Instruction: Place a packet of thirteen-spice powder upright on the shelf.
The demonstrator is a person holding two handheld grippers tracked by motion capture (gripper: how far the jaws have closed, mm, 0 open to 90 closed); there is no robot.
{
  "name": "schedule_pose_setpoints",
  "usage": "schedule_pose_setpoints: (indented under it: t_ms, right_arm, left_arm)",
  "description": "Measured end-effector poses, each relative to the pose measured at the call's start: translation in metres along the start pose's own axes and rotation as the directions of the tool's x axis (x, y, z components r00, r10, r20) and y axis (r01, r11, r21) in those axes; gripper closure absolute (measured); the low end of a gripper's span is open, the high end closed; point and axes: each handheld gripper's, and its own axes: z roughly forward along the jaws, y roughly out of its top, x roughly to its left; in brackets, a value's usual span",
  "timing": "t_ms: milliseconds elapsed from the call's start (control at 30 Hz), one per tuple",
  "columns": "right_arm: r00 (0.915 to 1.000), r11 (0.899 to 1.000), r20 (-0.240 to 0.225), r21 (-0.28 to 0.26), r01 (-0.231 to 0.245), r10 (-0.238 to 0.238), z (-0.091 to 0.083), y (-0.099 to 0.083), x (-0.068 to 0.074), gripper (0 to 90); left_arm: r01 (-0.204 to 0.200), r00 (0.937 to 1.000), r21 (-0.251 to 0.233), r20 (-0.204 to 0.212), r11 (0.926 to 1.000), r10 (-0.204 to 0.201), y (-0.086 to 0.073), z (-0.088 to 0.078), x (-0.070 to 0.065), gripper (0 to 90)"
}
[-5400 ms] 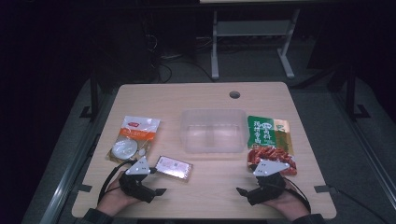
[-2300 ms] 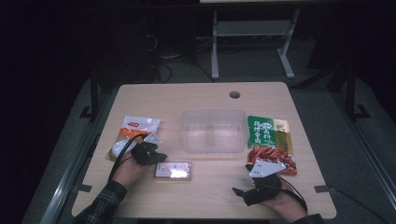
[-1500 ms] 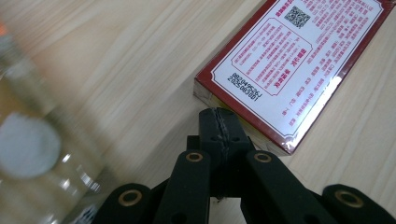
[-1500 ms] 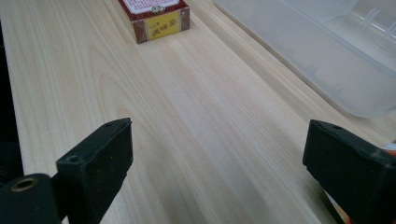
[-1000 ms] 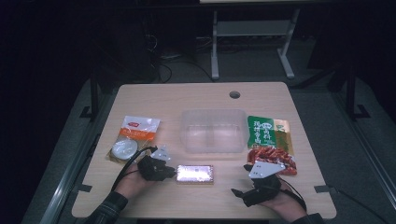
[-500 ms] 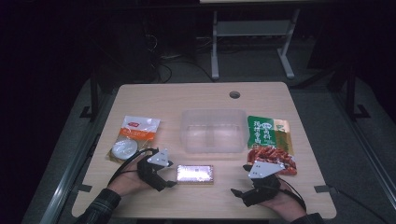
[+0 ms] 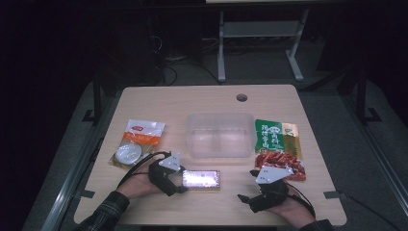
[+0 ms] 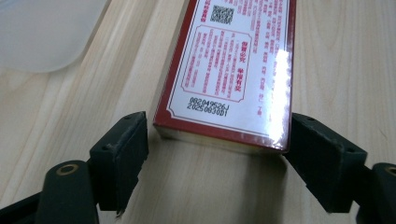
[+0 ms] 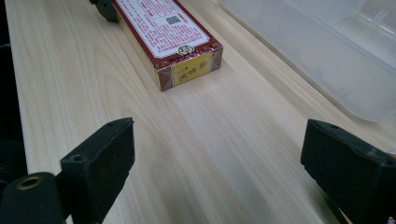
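Letting go, your left hand-held gripper (image 8: pixel 212 154) has just spread apart; the box (image 8: pixel 231 70) seemingly rests free, right hand-held gripper (image 9: pixel 219 168) agape.

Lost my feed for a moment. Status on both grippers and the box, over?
Left gripper open, jaws astride the red box end, box flat on table. Right gripper open, nothing between jaws. Clear tub beyond box, path unblocked.
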Motion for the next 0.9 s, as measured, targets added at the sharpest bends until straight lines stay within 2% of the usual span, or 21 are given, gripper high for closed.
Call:
schedule_pose_setpoints:
  t_ms: [67, 133, 200, 300, 333, 367, 400, 433, 467, 567, 667, 733, 800, 900]
  right_arm:
    - [1.0, 1.0, 0.0, 0.001, 0.0, 0.0, 0.0, 0.0, 0.0, 9.6]
    - [0.9999, 1.0, -0.012, 0.016, 0.002, -0.001, 0.0, 0.001, -0.001, 12.3]
    - [0.9996, 1.0, -0.029, 0.02, 0.001, -0.001, -0.001, 0.004, -0.001, 14.7]
    - [0.9988, 1.0, -0.049, 0.031, -0.002, 0.003, 0.003, 0.011, -0.006, 22.2]
    - [0.9986, 0.999, -0.052, 0.029, 0.014, -0.012, 0.005, 0.013, -0.008, 26.4]
    - [0.9984, 0.999, -0.055, 0.036, 0.009, -0.007, 0.008, 0.015, -0.008, 31.9]
    - [0.9979, 0.999, -0.064, 0.035, 0.006, -0.004, 0.011, 0.018, -0.009, 42.3]
    - [0.997, 0.999, -0.074, 0.029, 0.023, -0.021, 0.014, 0.02, -0.01, 47.2]
    - [0.9967, 0.999, -0.074, 0.027, 0.035, -0.033, 0.018, 0.024, -0.011, 56.1]
    - [0.9929, 0.999, -0.11, 0.019, 0.048, -0.045, 0.026, 0.032, -0.017, 74.5]
    - [0.9861, 0.998, -0.155, 0.016, 0.063, -0.059, 0.036, 0.04, -0.023, 89.0]
    - [0.9817, 0.996, -0.173, 0.031, 0.085, -0.079, 0.042, 0.045, -0.023, 89.8]
    - [0.9766, 0.991, -0.18, 0.045, 0.128, -0.118, 0.049, 0.048, -0.024, 90.0]
    - [0.9698, 0.985, -0.199, 0.074, 0.158, -0.141, 0.058, 0.048, -0.025, 90.0]
  left_arm:
    - [0.0, 1.0, -0.002, 0.002, 1.0, 0.0, 0.0, 0.0, 0.0, 24.4]
    - [-0.022, 0.9997, -0.006, 0.0, 0.9997, 0.022, 0.0, 0.0, 0.0, 28.5]
    - [-0.021, 0.9998, -0.013, -0.004, 0.9997, 0.021, 0.0, 0.0, 0.0, 28.7]
    - [-0.024, 0.9997, -0.016, -0.002, 0.9996, 0.024, 0.0, 0.0, -0.001, 29.7]
    - [-0.025, 0.9997, -0.016, -0.001, 0.9996, 0.025, 0.0, 0.0, -0.001, 30.1]
    - [-0.022, 0.9998, -0.014, 0.001, 0.9996, 0.022, 0.0, 0.001, -0.001, 30.4]
    - [-0.027, 0.9996, -0.015, 0.001, 0.9995, 0.027, 0.001, 0.001, 0.0, 30.5]
    - [-0.029, 0.9996, -0.019, 0.0, 0.9994, 0.029, 0.001, 0.001, 0.0, 30.6]
    - [-0.027, 0.9996, -0.02, 0.001, 0.9994, 0.027, 0.001, 0.001, 0.0, 30.7]
    - [-0.029, 0.9996, -0.021, 0.004, 0.9994, 0.029, 0.0, 0.001, 0.0, 30.7]
    - [-0.026, 0.9996, -0.022, 0.007, 0.9994, 0.026, 0.001, 0.001, 0.0, 30.9]
    - [-0.028, 0.9996, -0.02, 0.008, 0.9994, 0.029, 0.001, 0.001, 0.0, 30.9]
    - [-0.028, 0.9996, -0.02, 0.009, 0.9994, 0.028, 0.001, 0.001, 0.0, 31.0]
    - [-0.031, 0.9995, -0.019, 0.009, 0.9993, 0.031, 0.001, 0.001, 0.0, 31.1]
